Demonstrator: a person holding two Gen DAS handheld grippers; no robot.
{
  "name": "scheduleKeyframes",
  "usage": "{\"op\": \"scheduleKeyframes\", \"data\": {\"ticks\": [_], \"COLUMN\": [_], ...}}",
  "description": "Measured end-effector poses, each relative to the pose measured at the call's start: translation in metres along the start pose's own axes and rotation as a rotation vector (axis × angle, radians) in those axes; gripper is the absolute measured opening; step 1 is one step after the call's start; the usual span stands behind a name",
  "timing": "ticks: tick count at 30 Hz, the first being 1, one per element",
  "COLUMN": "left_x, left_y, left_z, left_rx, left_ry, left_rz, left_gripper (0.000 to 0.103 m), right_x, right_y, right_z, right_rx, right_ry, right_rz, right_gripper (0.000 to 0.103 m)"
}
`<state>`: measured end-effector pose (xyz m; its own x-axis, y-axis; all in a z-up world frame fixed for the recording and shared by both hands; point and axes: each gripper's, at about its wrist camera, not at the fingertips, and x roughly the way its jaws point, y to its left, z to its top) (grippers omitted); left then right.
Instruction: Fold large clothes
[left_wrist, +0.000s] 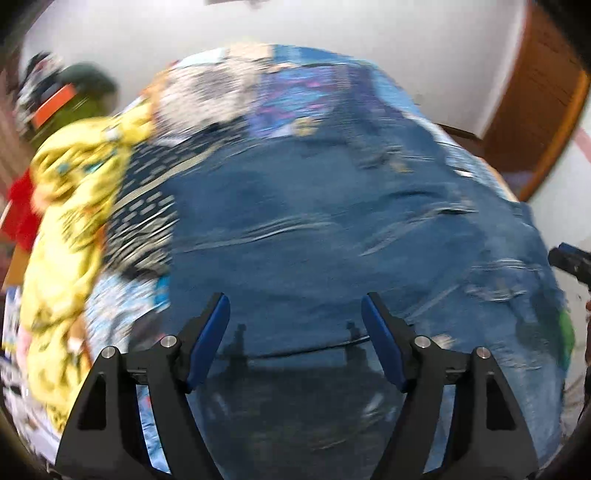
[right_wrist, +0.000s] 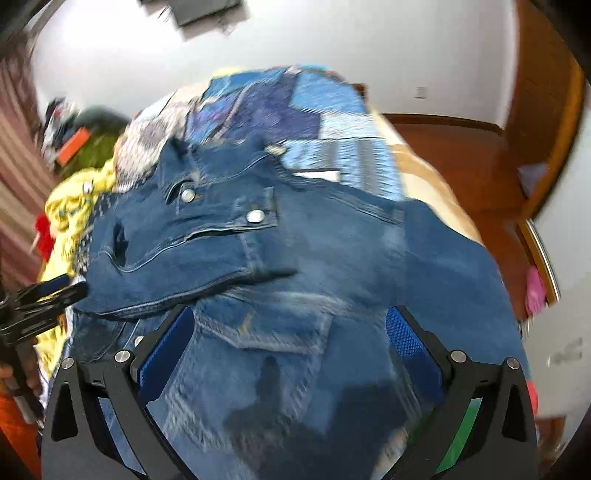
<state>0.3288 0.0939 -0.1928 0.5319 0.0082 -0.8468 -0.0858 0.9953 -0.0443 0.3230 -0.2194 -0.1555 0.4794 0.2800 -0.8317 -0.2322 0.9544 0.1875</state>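
Bed with patchwork cover under white walls, denim garment laid across it.

White wall (right_wrist: 332, 55) and wooden panelling (right_wrist: 461, 155) back the bed (right_wrist: 332, 110). The denim jacket (right_wrist: 332, 258) lies spread over the cover, a sleeve folded across its upper left, snaps visible. Yellow printed cloth (left_wrist: 66, 206) is heaped just beside it. Left claw (left_wrist: 295, 310) open above the denim, nothing between its fingers; right claw (right_wrist: 290, 321) likewise open, empty.
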Motion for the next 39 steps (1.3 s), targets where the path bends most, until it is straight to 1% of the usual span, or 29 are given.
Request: {"op": "scheduleKeyframes", "data": {"ticks": [2,4,5,6,7,8,9,10,11,12,13,15,16,18,20,23,24,27,29,31,33,36,39], "left_x": [0.003,0.006,0.007,0.01,0.014,0.015,0.017,0.019,0.021,0.022,0.023,0.027,0.028,0.026,0.019,0.01,0.008,0.009,0.015,0.025,0.034,0.049,0.051], "left_y": [0.027,0.045,0.051,0.057,0.062,0.067,0.07,0.07,0.071,0.071,0.071,0.071,0.072,0.071,0.069,0.064,0.063,0.062,0.062,0.061,0.06,0.058,0.057], "left_z": [-0.01,-0.02,-0.024,-0.028,-0.032,-0.035,-0.038,-0.041,-0.043,-0.044,-0.045,-0.045,-0.044,-0.042,-0.039,-0.034,-0.032,-0.026,-0.025,-0.027,-0.03,-0.037,-0.041], "left_rx": [-0.051,-0.095,-0.11,-0.123,-0.135,-0.14,-0.143,-0.14,-0.134,-0.13,-0.124,-0.12,-0.124,-0.129,-0.126,-0.109,-0.104,-0.109,-0.12,-0.123,-0.125,-0.124,-0.126], "left_ry": [0.011,0.024,0.03,0.039,0.046,0.049,0.053,0.058,0.058,0.058,0.059,0.067,0.071,0.064,0.043,0.013,0.003,0.002,0.009,0.03,0.055,0.098,0.094], "left_rz": [0.02,0.027,0.027,0.026,0.025,0.027,0.032,0.044,0.053,0.061,0.069,0.073,0.073,0.07,0.07,0.074,0.076,0.073,0.072,0.089,0.098,0.101,0.109], "left_gripper": [0.073,0.073,0.073,0.073,0.073,0.073,0.073,0.073,0.073,0.073,0.073,0.073,0.073,0.073,0.073,0.073,0.073,0.077,0.079,0.079,0.079,0.079,0.082], "right_x": [0.022,0.045,0.059,0.071,0.081,0.094,0.103,0.107,0.108,0.108,0.107,0.105,0.103,0.1,0.093,0.074,0.062,0.031,0.019,0.012,0.009,0.025,0.04], "right_y": [0.007,0.011,0.012,0.012,0.012,0.012,0.011,0.011,0.011,0.012,0.014,0.018,0.02,0.022,0.026,0.033,0.034,0.035,0.033,0.028,0.02,0.004,0.0], "right_z": [0.011,0.019,0.023,0.026,0.027,0.027,0.027,0.026,0.026,0.025,0.025,0.024,0.023,0.022,0.023,0.024,0.023,0.019,0.017,0.01,-0.002,-0.004,-0.014], "right_rx": [-0.026,-0.037,-0.034,-0.03,-0.028,-0.029,-0.025,-0.021,-0.022,-0.024,-0.028,-0.033,-0.033,-0.035,-0.036,-0.05,-0.054,-0.072,-0.073,-0.07,-0.063,-0.034,-0.015], "right_ry": [0.031,0.075,0.112,0.147,0.174,0.207,0.225,0.223,0.201,0.183,0.17,0.162,0.157,0.16,0.153,0.1,0.073,0.011,-0.002,-0.003,0.002,0.04,0.095], "right_rz": [-0.002,-0.003,-0.002,0.009,0.019,0.017,0.008,0.002,0.0,-0.002,-0.002,0.025,0.021,0.054,0.046,0.033,0.033,0.028,0.025,0.023,-0.003,-0.019,-0.026], "right_gripper": [0.103,0.102,0.101,0.094,0.089,0.087,0.083,0.082,0.082,0.078,0.074,0.051,0.043,0.028,0.025,0.022,0.022,0.022,0.022,0.022,0.022,0.022,0.023]}}
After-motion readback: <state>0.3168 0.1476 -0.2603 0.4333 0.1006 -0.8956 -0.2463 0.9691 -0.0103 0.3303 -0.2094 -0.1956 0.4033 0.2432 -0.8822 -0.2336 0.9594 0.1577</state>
